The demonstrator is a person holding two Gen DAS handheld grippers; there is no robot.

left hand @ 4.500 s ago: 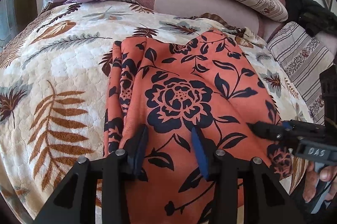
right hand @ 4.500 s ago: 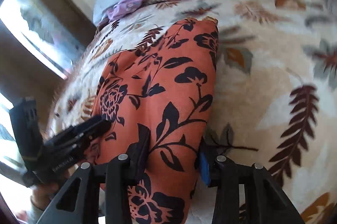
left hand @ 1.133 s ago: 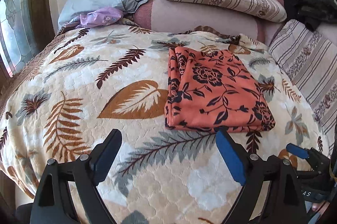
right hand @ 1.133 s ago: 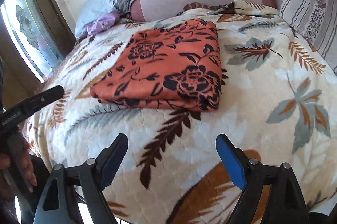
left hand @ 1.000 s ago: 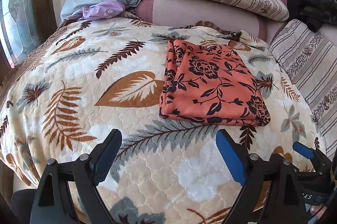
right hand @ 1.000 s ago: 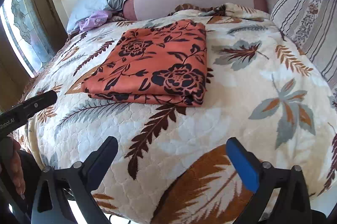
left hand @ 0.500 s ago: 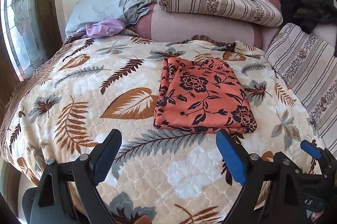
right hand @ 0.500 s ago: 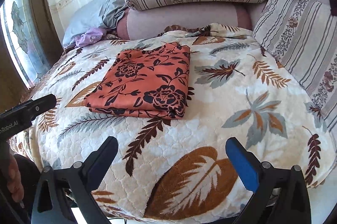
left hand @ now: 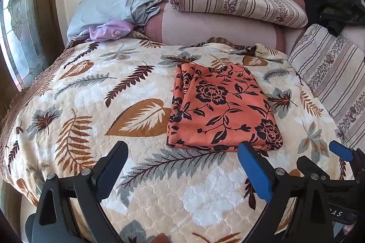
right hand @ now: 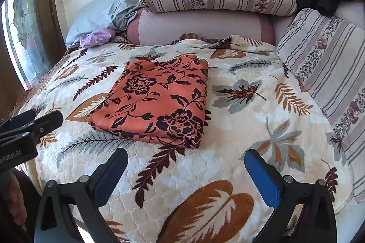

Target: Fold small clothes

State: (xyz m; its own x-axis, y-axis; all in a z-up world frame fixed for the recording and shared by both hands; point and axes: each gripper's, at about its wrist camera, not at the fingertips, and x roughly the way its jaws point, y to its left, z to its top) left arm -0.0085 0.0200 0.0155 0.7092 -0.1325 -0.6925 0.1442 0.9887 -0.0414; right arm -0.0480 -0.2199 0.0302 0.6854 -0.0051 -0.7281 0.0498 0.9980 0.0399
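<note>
An orange cloth with black flowers lies folded into a neat rectangle on the leaf-print bedspread; it also shows in the right wrist view. My left gripper is open and empty, held back above the near part of the bed, short of the cloth's near edge. My right gripper is open and empty, also back from the cloth. The right gripper's blue fingertip shows at the left wrist view's right edge, and the left gripper's fingers show at the right wrist view's left edge.
Striped pillows and a pink bolster lie at the head of the bed. A grey pillow and a purple garment lie at the far left. Dark clothes lie at the far right above another striped cushion. A window is left.
Both grippers went from nearly closed at the cloth to open and have drawn back and up from it. The cloth now lies folded on the bed, farther away in both views.
</note>
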